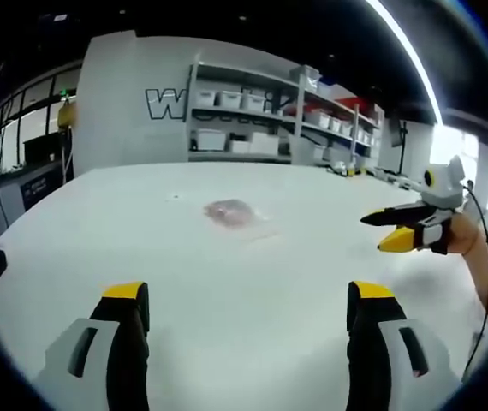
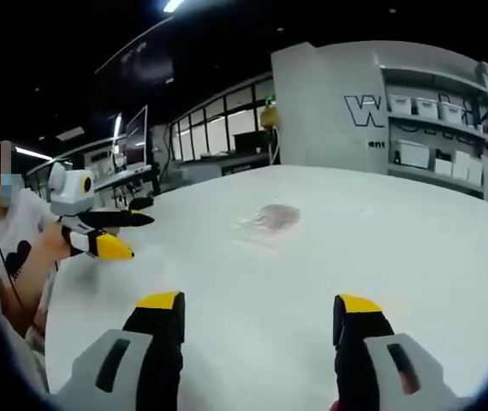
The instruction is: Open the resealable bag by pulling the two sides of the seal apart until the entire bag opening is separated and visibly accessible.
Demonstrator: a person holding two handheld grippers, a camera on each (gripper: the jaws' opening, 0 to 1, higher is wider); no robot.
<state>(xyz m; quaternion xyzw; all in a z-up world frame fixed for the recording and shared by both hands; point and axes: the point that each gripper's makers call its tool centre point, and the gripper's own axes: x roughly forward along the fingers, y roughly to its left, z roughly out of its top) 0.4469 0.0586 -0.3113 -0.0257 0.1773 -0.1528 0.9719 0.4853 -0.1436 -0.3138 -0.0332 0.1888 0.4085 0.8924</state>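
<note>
A clear resealable bag [image 1: 231, 212] with something pinkish inside lies flat on the white table [image 1: 252, 342], a good way ahead of both grippers. My left gripper [image 1: 248, 295] hovers low over the table with its yellow-tipped jaws wide apart, open and empty. The right gripper [image 1: 377, 233] comes in from the right, held above the table to the right of the bag. In the right gripper view the bag [image 2: 270, 221] sits ahead, slightly left of centre. My right gripper [image 2: 258, 304] is open with nothing between its jaws. The left gripper [image 2: 139, 236] floats at the left, apart from the bag.
The white table [image 2: 415, 257] is wide and round-edged. Shelves with white bins [image 1: 244, 128] stand behind its far edge against a grey wall. A person [image 2: 8, 240] stands at the table's left side in the right gripper view. Desks and windows [image 2: 201, 141] lie beyond.
</note>
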